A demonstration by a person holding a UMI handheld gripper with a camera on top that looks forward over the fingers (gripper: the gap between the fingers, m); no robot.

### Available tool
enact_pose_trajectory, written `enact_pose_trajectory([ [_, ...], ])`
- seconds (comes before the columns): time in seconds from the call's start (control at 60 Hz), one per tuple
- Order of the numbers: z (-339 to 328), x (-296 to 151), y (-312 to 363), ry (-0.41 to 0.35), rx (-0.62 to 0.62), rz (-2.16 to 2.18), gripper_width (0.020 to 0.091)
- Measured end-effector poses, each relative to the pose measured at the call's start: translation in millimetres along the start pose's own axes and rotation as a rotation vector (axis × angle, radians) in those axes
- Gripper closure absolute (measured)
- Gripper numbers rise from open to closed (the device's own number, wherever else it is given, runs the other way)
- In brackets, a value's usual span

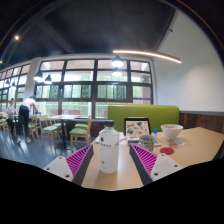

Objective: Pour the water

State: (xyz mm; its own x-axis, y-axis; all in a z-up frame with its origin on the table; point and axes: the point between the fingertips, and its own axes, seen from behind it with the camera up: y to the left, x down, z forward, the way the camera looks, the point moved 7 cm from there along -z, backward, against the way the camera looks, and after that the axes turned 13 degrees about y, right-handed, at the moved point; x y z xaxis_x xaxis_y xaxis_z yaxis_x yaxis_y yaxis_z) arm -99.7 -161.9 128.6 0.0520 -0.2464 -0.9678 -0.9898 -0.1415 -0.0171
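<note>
**Pale bottle between the pads, nothing poured yet**

Gripper view. White plastic is what is filling the middle of the scene: a pale bottle point(108, 148) with printed markings is standing on the light wooden bench point(195, 148), between the two magenta pads point(78, 158) of the tool point(108, 165). The fingers are sitting wide apart, and a gap is showing on each side of the bottle, so the tool is reading as open and gripping nothing. A white bowl point(172, 131) is resting further back to the right, near a small red disc point(167, 151) and a dark tablet-like screen point(137, 127) propped behind the bottle.

Risks, as a judgement: if the fingers are closing off-centre, one pad may be pushing the bottle before the other is touching it, tipping it or sliding it toward the screen. A thin-walled bottle may also be squeezing under the grip and spilling early (the cap state matters here). Pouring toward the bowl is carrying water past the screen.

Hard to make out: whether the bottle is capped, how full it is, and what the small green object point(148, 142) beside it is. The bottle's base is partly cut off by the fingers. Across the room, a person point(25, 112) is standing near green chairs point(80, 130), too small to read further.
</note>
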Motion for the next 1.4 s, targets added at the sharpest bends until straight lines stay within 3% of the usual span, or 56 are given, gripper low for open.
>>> enact_pose_trajectory([
  [0.2, 86, -21, 1, 0.024, 0.118, 0.0, 0.0274],
  [0.3, 120, -26, 6, 0.041, 0.113, 0.032, 0.0284],
  [0.317, 129, -25, 7, 0.045, 0.105, 0.032, 0.0299],
  [0.367, 140, -22, 10, 0.059, 0.105, 0.026, 0.0556],
  [0.45, 147, -25, 11, 0.008, 0.121, 0.017, 0.0562],
  [0.6, 156, -24, 5, 0.024, 0.08, 0.052, 0.0583],
  [0.717, 156, -24, 4, 0.021, 0.061, 0.046, 0.0687],
  [0.933, 161, -29, 4, 0.047, 0.044, 0.106, 0.0694],
  [1.1, 195, -43, -22, 0.093, -0.052, 0.493, 0.0693],
  [1.267, 222, -70, -58, 0.032, -0.245, 1.114, 0.0696],
  [1.4, 246, -73, -94, -0.07, -0.404, 1.615, 0.0692],
])
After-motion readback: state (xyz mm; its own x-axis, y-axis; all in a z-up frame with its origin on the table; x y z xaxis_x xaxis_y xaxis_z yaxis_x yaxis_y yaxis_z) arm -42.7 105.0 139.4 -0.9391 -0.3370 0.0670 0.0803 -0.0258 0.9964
